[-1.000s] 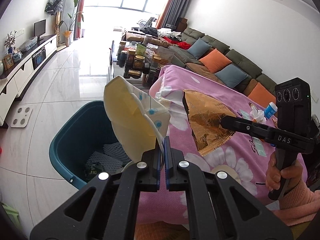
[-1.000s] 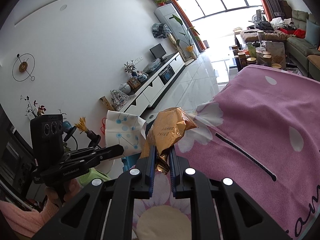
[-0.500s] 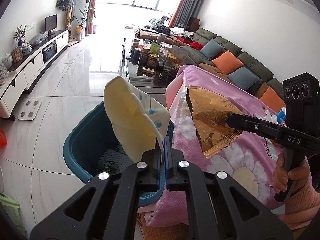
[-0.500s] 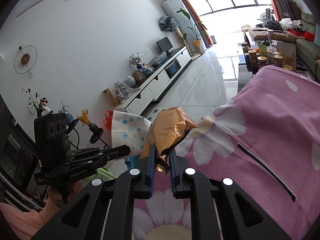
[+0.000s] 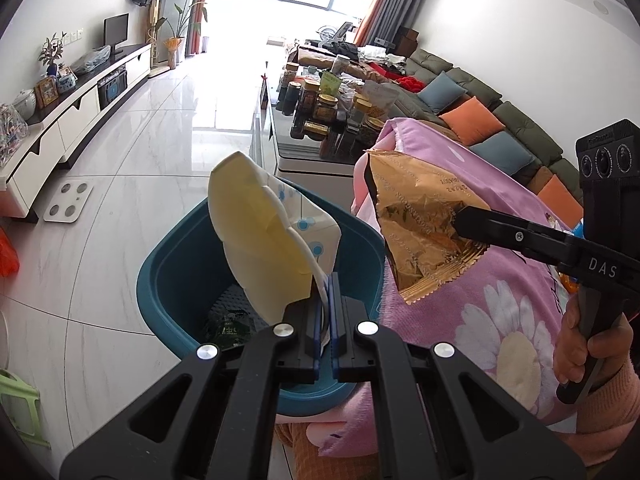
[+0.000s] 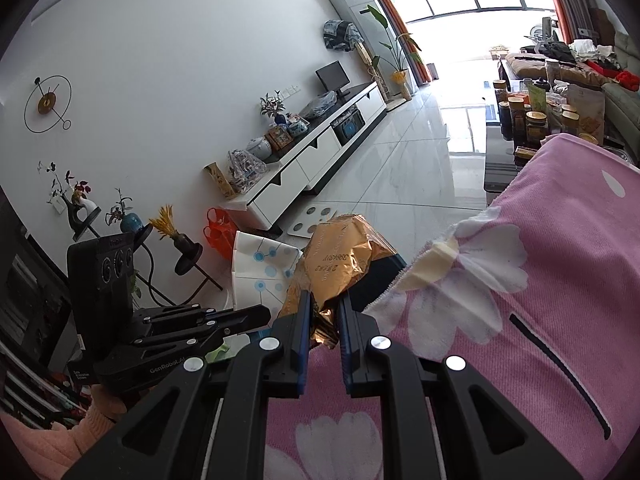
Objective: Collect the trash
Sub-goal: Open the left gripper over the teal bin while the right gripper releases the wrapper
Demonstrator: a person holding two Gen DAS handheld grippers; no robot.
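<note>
My left gripper point(image 5: 327, 280) is shut on a flattened white paper cup with blue dots point(image 5: 264, 236) and holds it upright over the teal trash bin point(image 5: 168, 264). The cup also shows in the right wrist view point(image 6: 260, 272). My right gripper point(image 6: 323, 300) is shut on a crumpled gold foil snack bag point(image 6: 340, 260). In the left wrist view the bag point(image 5: 420, 232) hangs at the table's left edge, just right of the bin. The bin holds dark wrappers and grey mesh point(image 5: 232, 312).
The table wears a pink flowered cloth point(image 5: 500, 300). A coffee table crowded with jars point(image 5: 328, 112) stands behind it, with a sofa point(image 5: 500, 120) to the right. A white scale point(image 5: 68, 202) lies on the tiled floor. A TV cabinet point(image 6: 320, 152) lines the left wall.
Both grippers have moved left toward the bin with their loads. The cup now hangs over the bin's opening and the gold bag has reached the table's edge.
</note>
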